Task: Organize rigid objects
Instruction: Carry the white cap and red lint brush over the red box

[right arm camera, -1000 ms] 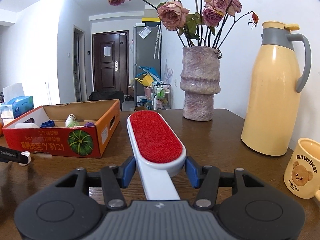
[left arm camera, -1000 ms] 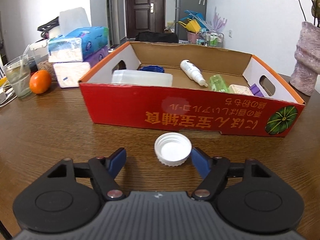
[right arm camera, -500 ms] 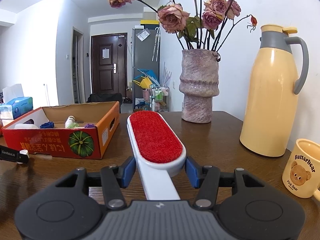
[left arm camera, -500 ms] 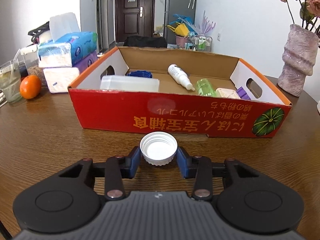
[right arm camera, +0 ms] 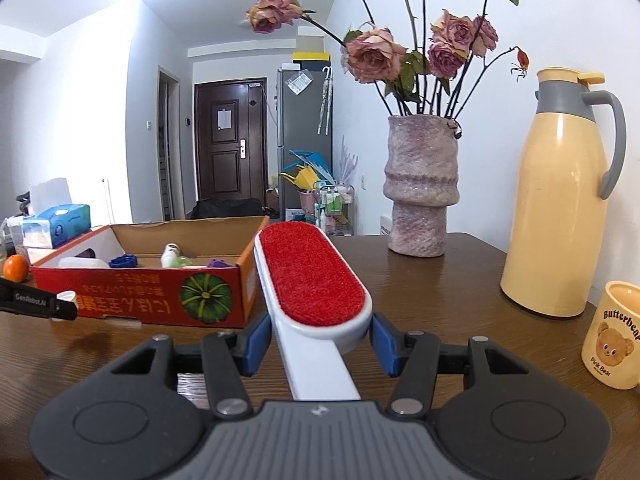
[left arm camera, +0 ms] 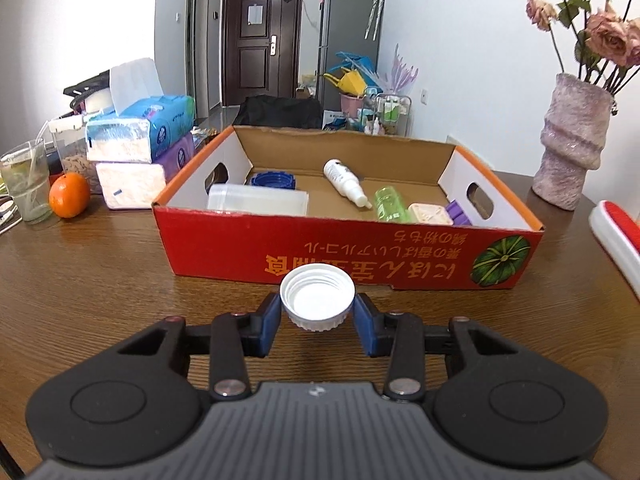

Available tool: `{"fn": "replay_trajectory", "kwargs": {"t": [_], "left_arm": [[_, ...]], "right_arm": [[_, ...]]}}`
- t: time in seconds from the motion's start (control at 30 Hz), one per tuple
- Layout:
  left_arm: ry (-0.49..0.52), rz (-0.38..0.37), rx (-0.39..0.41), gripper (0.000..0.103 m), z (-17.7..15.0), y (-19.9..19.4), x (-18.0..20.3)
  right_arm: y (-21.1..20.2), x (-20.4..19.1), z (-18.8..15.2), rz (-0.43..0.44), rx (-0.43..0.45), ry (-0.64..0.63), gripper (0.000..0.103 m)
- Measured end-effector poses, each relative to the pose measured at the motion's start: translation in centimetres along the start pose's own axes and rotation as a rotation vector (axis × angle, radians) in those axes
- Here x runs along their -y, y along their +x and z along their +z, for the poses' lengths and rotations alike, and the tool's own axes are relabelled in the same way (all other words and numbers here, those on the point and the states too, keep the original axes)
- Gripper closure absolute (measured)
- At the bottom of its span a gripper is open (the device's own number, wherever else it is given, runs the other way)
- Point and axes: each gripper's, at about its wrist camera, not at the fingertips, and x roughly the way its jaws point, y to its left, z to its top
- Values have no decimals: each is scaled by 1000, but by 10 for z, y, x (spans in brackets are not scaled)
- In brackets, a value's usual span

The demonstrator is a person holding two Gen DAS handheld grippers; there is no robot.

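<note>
A white screw cap (left arm camera: 317, 302), hollow side up, sits between my left gripper's (left arm camera: 317, 320) blue pads, which are shut on it just above the wooden table, in front of the red cardboard box (left arm camera: 348, 256). The box holds a clear container (left arm camera: 258, 200), a blue lid (left arm camera: 272, 180), a white bottle (left arm camera: 346, 188), a green bottle (left arm camera: 390, 204) and small blocks. My right gripper (right arm camera: 316, 336) is shut on a white lint brush (right arm camera: 312, 280) with a red pad, held to the right of the box (right arm camera: 140, 304). The left gripper (right arm camera: 38, 304) and cap (right arm camera: 66, 298) show at the right wrist view's left edge.
A pink vase (right arm camera: 418, 188) of dried roses stands behind the brush, with a cream thermos jug (right arm camera: 560, 200) and a bear mug (right arm camera: 612, 336) to the right. Left of the box are stacked tissue packs (left arm camera: 140, 144), an orange (left arm camera: 69, 200) and a glass (left arm camera: 25, 180).
My left gripper has closed on the white cap and lifted it off the table towards the box. The right gripper keeps its grip on the brush and has shifted slightly.
</note>
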Motion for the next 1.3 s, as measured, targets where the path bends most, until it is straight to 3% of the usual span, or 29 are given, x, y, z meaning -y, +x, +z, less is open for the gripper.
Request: {"fn": "replay_trajectory", "kwargs": {"t": [0.33,0.7,1.3], "left_arm": [[6,-23,88,63,13,-40,-1],[-2,-29,138,63,36,-54,-3],[-60,-19,175,63,79,-13,-9]], "right_arm": [[-7,-28,3,52,9,3,50],[-1,-74,26,124,43,-33,50],[69,-116,62,179,65,0,50]]}}
